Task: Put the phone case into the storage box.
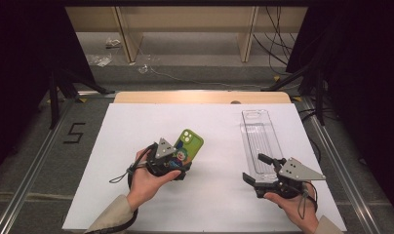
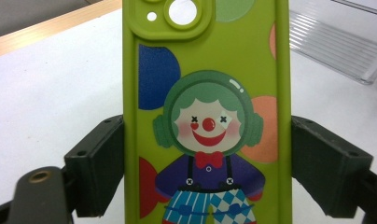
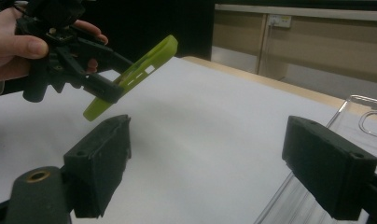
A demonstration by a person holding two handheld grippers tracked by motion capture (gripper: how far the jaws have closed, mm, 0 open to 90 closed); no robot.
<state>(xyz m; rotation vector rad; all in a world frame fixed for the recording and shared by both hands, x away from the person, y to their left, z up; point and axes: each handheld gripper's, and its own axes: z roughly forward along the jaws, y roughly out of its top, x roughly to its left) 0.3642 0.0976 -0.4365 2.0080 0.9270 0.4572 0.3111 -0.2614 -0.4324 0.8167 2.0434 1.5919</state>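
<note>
The left gripper [image 1: 178,163], at centre-left of the high view, has its jaws closed on the long edges of the green case [image 1: 186,147], which is lifted off the white mat [image 1: 214,195] and tilted, camera end up. In the left gripper view the case [image 2: 205,116] fills the middle, a pad pressed against each side. The hold sits low on the case, so most of its length overhangs; my concern is that a soft, flexible shell may bow or swivel between the pads and slip out if the hand turns quickly. The right gripper [image 1: 263,178], at lower right of the high view, stands wide open with nothing in it, just at the near end of the clear tray [image 1: 258,134]. If it closes or advances carelessly, a jaw could nudge the light tray along the mat. The two grippers are well apart, so a collision looks unlikely at present.
</note>
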